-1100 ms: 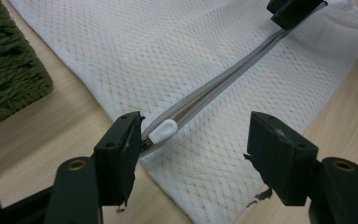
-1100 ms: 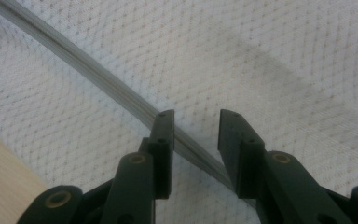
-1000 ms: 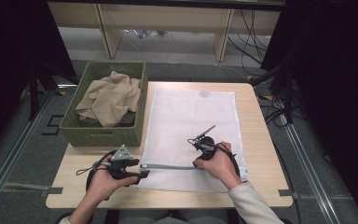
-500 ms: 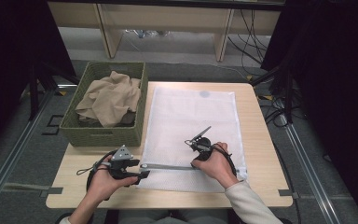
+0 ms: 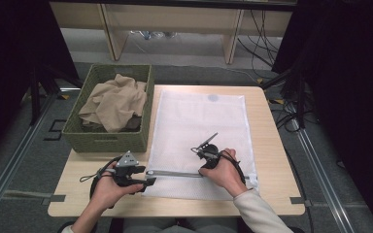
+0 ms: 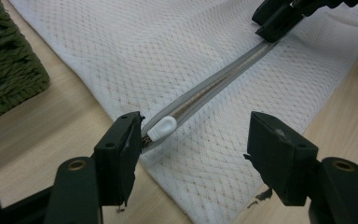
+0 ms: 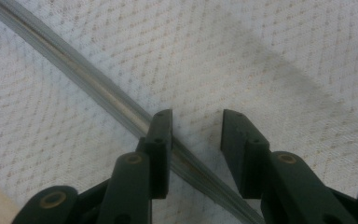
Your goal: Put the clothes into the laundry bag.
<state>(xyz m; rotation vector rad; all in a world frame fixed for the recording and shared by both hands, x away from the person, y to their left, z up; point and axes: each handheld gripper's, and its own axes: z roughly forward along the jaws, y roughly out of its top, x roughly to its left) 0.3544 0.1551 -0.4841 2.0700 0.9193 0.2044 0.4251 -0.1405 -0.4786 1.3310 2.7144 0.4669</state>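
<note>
A white mesh bag (image 5: 201,121) lies flat on the wooden table (image 5: 269,145), with its grey zipper (image 5: 175,173) running along the near edge. My left gripper (image 5: 148,177) lies low at the bag's near left corner. Its jaws stand open (image 6: 196,126) around the white zipper pull (image 6: 162,128), which sits just beside one jaw. My right gripper (image 5: 205,165) points down on the zipper farther right. Its jaws (image 7: 196,140) are a little apart and rest on the mesh, one on the zipper (image 7: 74,74), with nothing pinched. It also appears as the far gripper (image 6: 277,21) in the left gripper view.
A green woven basket (image 5: 107,140) holding crumpled beige cloth (image 5: 114,99) stands at the table's left, close to the bag's left edge. Its corner (image 6: 7,70) sits close to my left gripper. Bare table runs along the right side and the near edge.
</note>
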